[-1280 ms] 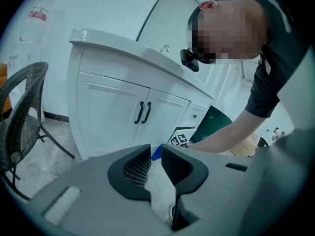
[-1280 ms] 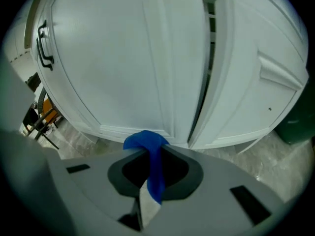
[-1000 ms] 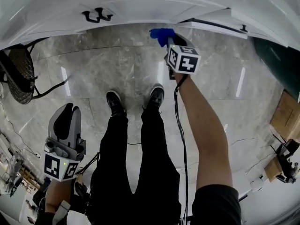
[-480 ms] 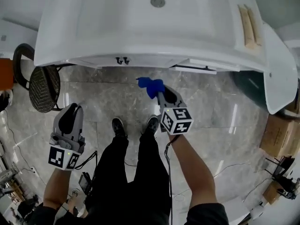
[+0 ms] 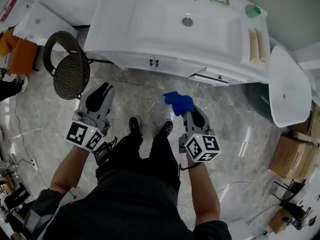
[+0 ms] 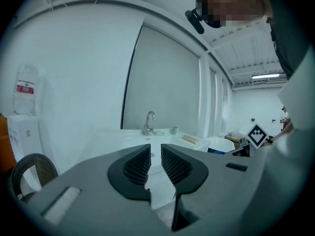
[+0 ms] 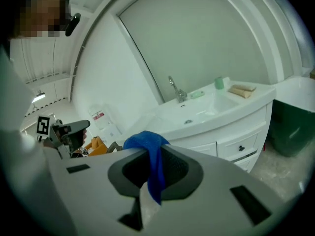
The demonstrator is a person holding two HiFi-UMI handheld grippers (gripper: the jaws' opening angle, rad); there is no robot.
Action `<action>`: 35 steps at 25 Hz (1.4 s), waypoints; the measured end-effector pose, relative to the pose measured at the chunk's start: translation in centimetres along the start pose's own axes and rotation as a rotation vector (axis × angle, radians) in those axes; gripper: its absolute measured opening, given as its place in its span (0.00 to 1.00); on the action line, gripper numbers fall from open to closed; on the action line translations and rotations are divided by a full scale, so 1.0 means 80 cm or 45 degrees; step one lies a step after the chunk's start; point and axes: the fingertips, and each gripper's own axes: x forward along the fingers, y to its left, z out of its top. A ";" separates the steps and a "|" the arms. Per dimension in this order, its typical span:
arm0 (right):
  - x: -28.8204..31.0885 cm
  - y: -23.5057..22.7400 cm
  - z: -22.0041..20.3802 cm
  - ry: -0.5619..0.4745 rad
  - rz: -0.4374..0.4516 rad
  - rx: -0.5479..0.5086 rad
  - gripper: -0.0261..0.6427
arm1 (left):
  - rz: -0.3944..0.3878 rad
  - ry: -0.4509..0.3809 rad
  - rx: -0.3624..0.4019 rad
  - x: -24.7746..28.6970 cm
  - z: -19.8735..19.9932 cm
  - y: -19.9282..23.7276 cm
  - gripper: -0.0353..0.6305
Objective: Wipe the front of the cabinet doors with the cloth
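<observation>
A white vanity cabinet [image 5: 137, 60] with a sink on top stands ahead of me, its doors carrying small dark handles [image 5: 153, 63]. My right gripper [image 5: 183, 109] is shut on a blue cloth [image 5: 178, 103], held over the floor well short of the cabinet front. In the right gripper view the blue cloth [image 7: 149, 149] hangs pinched between the jaws of the right gripper [image 7: 153, 169], with the cabinet's drawers [image 7: 239, 150] beyond. My left gripper [image 5: 99, 92] is off to the left, jaws together and holding nothing. Seen along the left gripper [image 6: 155, 163], the tap and sink lie ahead.
A dark wicker chair [image 5: 70, 72] stands left of the cabinet. A drawer [image 5: 216, 77] at the cabinet's right juts out. A dark green bin [image 5: 257, 102] and a white oval basin [image 5: 290, 88] are on the right, and cardboard boxes [image 5: 295, 155] beyond. The person's shoes [image 5: 134, 126] rest on grey marble floor.
The view has risen and pulled back, and the whole vanity top now shows. My right gripper with the cloth has come away from the cabinet front. The left gripper has moved up and forward.
</observation>
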 end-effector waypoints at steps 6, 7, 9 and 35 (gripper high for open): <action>-0.074 0.063 0.073 -0.142 -0.022 -0.115 0.09 | -0.016 -0.087 -0.008 -0.044 0.055 -0.009 0.15; -0.084 0.074 0.086 -0.167 -0.027 -0.136 0.09 | -0.021 -0.098 -0.010 -0.050 0.063 -0.011 0.15; -0.099 0.093 0.112 -0.221 -0.038 -0.162 0.09 | -0.031 -0.118 -0.004 -0.059 0.079 -0.012 0.15; -0.151 0.270 0.166 -0.411 0.033 -0.409 0.09 | -0.052 -0.191 0.043 -0.134 0.091 0.021 0.15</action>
